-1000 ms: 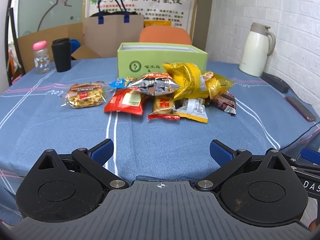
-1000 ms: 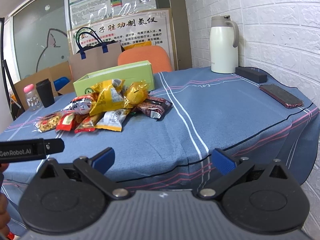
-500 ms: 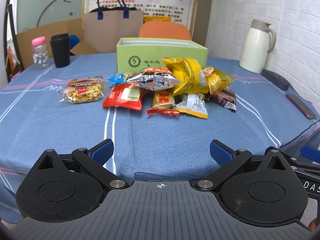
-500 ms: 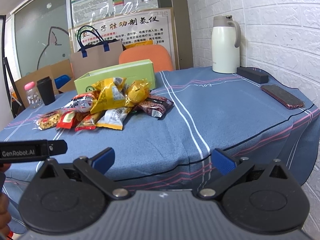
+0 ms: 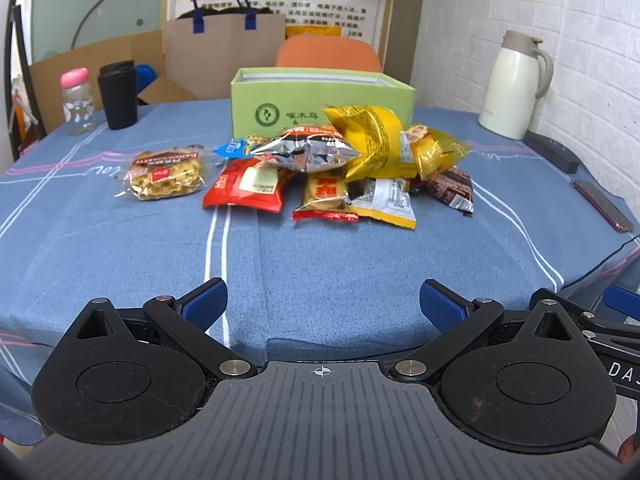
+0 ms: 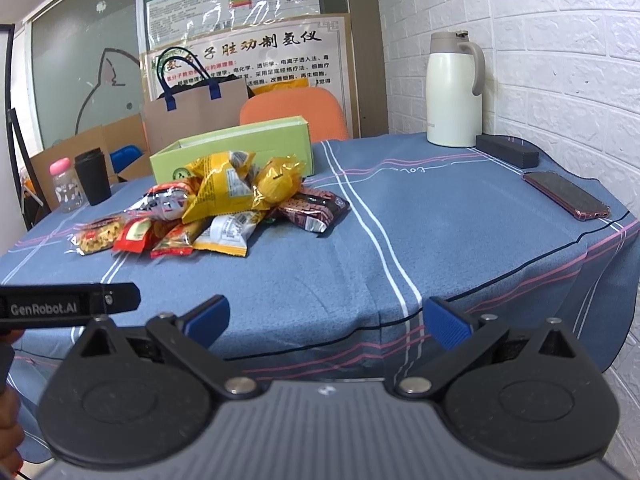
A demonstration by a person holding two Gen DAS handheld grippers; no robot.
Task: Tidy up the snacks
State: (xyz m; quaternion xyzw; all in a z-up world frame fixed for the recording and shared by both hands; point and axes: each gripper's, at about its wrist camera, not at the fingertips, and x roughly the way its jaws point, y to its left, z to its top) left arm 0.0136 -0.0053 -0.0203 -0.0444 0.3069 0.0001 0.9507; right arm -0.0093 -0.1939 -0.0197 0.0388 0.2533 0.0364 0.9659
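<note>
Your left gripper sits level at the near edge of the blue cloth-covered table, fingers pointing straight at the far side, its blue-padded jaws spread wide with nothing between them. Far left on the cloth stand a clear bottle with a pink cap and, just beside it, a black lidded cup. Working rightward, a clear packet of yellow biscuits lies slightly apart from the main heap of snack packets, which starts with a red flat packet, carries a crinkled silver foil bag on top, then a big yellow bag, and ends with a dark brown wrapper. The heap sits right against the near wall of the open light-green cardboard box. Your right gripper is held a little to the right of the left one, also at the near table edge, angled so the heap lies to its far left; its jaws are likewise wide apart and hold nothing. Far right are a cream thermal jug and a dark phone in a pink case.
</note>
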